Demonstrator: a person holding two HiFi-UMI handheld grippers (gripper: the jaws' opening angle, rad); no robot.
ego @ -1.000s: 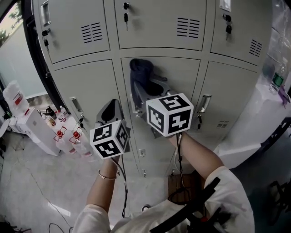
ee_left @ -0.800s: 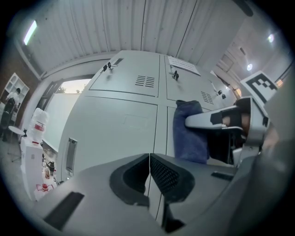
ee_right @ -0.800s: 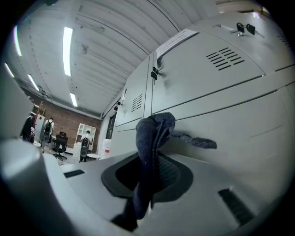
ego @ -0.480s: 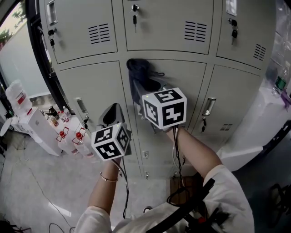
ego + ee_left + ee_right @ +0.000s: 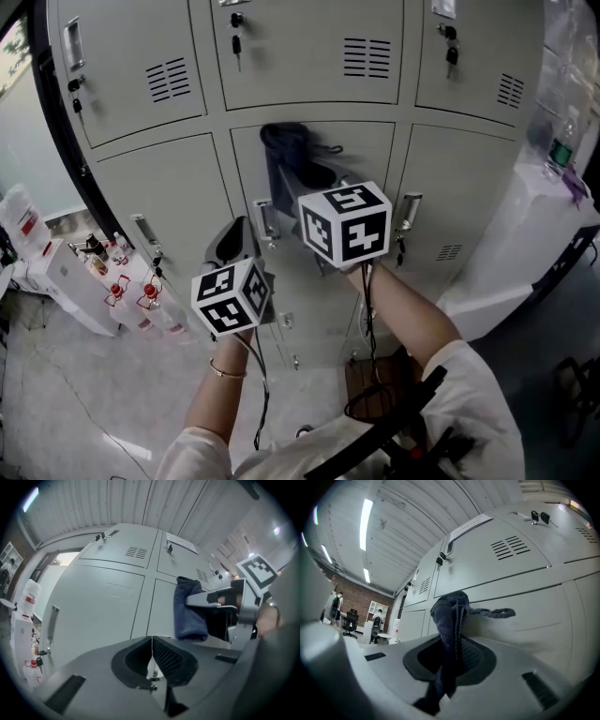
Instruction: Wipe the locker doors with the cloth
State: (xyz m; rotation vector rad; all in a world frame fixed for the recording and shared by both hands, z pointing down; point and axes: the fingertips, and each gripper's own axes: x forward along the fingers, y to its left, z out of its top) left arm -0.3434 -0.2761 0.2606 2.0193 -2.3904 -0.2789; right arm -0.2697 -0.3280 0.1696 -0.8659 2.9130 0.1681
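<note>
A dark blue cloth (image 5: pixel 289 145) is pinched in my right gripper (image 5: pixel 302 173), which is shut on it and presses it against the middle grey locker door (image 5: pixel 366 150). In the right gripper view the cloth (image 5: pixel 450 620) bunches up out of the jaws against the door (image 5: pixel 534 616). My left gripper (image 5: pixel 230 242) is held lower and to the left, shut with nothing in it, in front of the lower left door (image 5: pixel 178 187). Looking along the left gripper (image 5: pixel 152 644), its jaws meet, and the cloth (image 5: pixel 189 606) hangs to the right.
Grey lockers (image 5: pixel 300 47) fill the wall, with keys (image 5: pixel 236 44) and handles (image 5: pixel 264 217) on the doors. Bottles with red caps (image 5: pixel 131 291) and white boxes (image 5: pixel 61 281) stand on the floor at left. A white covered object (image 5: pixel 544 216) is at right.
The head view has shifted, so the lockers sit lower left in frame. My right gripper and the cloth stay on the middle door, slightly lower on it. The left gripper has barely moved.
</note>
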